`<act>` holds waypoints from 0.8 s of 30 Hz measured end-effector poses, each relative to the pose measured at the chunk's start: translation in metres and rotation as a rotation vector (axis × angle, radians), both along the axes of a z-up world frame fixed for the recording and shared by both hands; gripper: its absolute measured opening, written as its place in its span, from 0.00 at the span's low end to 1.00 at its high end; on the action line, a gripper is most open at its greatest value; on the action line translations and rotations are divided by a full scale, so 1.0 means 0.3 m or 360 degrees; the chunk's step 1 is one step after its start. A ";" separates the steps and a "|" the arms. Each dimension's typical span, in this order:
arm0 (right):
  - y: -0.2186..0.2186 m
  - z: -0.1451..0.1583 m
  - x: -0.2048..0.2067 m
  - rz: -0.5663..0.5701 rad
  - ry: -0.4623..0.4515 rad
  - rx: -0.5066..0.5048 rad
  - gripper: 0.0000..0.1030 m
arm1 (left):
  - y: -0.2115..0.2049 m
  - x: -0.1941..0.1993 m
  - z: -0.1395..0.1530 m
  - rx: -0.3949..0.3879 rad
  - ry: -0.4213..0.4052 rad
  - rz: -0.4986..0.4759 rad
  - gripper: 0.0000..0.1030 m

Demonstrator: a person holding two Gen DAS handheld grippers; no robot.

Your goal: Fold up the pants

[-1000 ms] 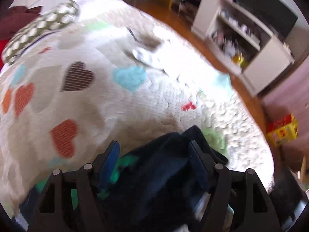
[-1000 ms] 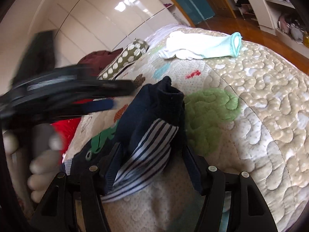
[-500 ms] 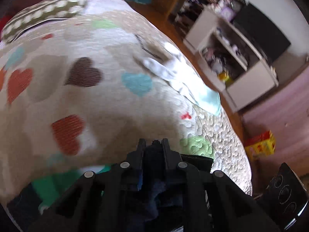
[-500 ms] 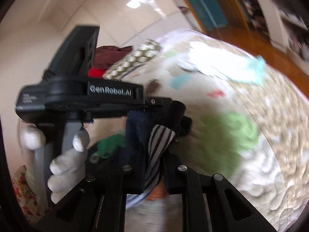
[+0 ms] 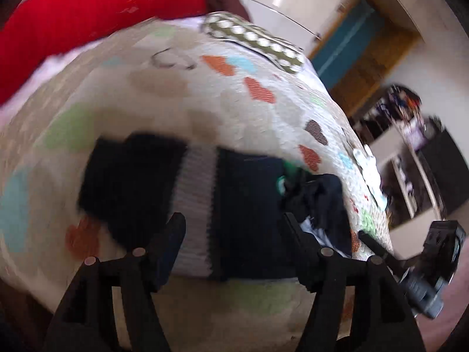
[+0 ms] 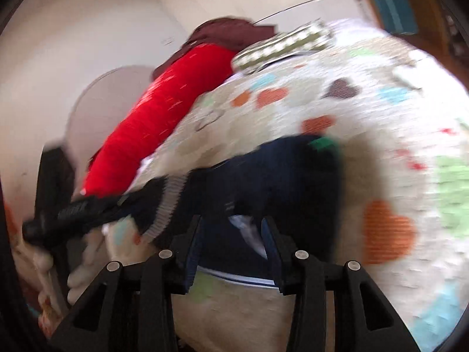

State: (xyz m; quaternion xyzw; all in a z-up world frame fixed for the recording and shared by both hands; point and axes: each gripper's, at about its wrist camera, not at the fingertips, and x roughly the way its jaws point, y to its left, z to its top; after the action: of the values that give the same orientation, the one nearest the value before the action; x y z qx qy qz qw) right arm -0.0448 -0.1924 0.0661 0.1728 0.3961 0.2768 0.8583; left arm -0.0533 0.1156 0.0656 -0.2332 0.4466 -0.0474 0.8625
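My left gripper (image 5: pixel 234 228) stands wide open with nothing between its fingers; the two black tips frame the dark navy pants with a grey-white striped band (image 5: pixel 228 205), which lie flat beneath them on the cream quilted bedspread with coloured heart patches (image 5: pixel 263 111). The cloth spreads from about nine o'clock to three o'clock across the middle of that view, with a bunched navy edge at three o'clock.

My right gripper (image 6: pixel 231 246) is partly open, its blue-padded fingers (image 6: pixel 192 252) standing either side of the near edge of the pants (image 6: pixel 278 182); the blur keeps me from telling whether the pads press the cloth. In this view the pants sit at the centre, reaching towards nine o'clock, where my left gripper's black body (image 6: pixel 76 211) lies over the striped band.

A long red cushion (image 5: pixel 88 20) lies at eleven o'clock along the bed's far edge, and an olive pillow with white dots (image 5: pixel 255 44) sits at twelve to one o'clock.
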 end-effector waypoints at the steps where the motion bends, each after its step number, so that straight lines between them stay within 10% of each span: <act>1: -0.020 0.014 0.005 -0.0056 0.0001 -0.0030 0.38 | 0.017 -0.016 -0.013 -0.0025 0.0006 0.0020 0.64; 6: -0.012 0.048 0.092 -0.0230 0.0059 -0.0128 0.20 | 0.034 -0.073 -0.025 0.0151 -0.0027 0.0116 0.64; 10: 0.121 -0.005 0.186 -0.0162 0.0106 -0.0166 0.20 | 0.109 -0.101 -0.046 -0.0040 0.0000 0.0142 0.64; 15: 0.258 -0.169 0.285 -0.0108 0.0307 -0.0233 0.29 | 0.168 -0.139 -0.059 0.0050 0.0007 0.0220 0.64; 21: 0.216 -0.084 0.240 -0.0066 0.0252 -0.0229 0.34 | 0.237 -0.166 -0.082 0.0058 0.0014 0.0305 0.64; 24: 0.220 -0.024 0.168 -0.0029 0.0161 -0.0197 0.53 | 0.274 -0.167 -0.100 0.0019 0.0038 0.0366 0.64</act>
State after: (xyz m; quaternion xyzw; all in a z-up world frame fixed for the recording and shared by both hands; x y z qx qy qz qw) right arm 0.0058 -0.1263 0.0590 0.1367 0.4539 0.2349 0.8486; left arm -0.1034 0.1979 0.0356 -0.2783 0.4274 0.0572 0.8583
